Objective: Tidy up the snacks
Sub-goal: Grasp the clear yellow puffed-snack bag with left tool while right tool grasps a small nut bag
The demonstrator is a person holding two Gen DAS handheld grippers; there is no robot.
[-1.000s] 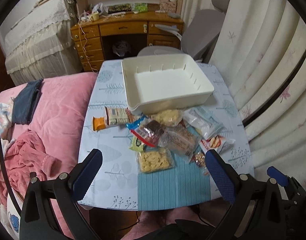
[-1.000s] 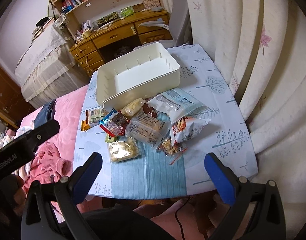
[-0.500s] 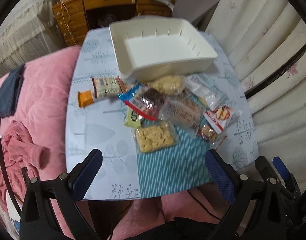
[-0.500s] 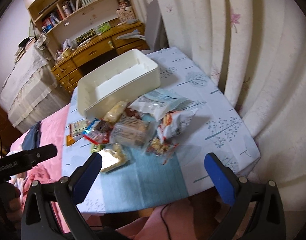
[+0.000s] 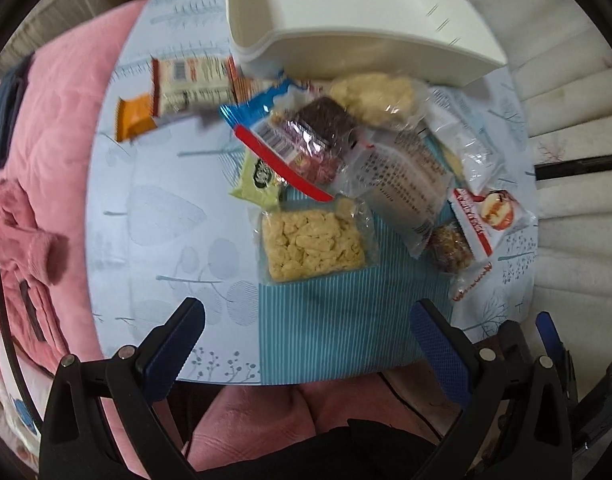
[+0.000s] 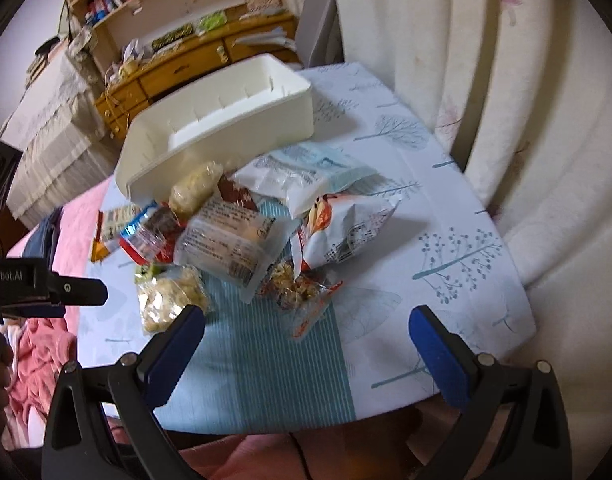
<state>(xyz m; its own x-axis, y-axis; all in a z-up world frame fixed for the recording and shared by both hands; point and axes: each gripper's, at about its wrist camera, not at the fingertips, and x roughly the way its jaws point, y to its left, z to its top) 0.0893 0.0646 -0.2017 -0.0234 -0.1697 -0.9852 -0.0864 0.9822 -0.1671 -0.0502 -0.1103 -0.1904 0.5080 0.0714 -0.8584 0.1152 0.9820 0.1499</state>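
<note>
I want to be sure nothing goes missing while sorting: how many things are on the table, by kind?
Clear-wrapped snacks: 4 (yellow crisp square, pale lumpy piece, text-printed loaf, nut cluster)
Printed packets: 5 (orange-ended bar, blue-red pack, green sachet, white-blue bag, apple bag)
White tray: 1
Total: 10; overlaps may hide more.

one white bin [image 5: 345, 44], ten snack packets [image 5: 311, 242]
</note>
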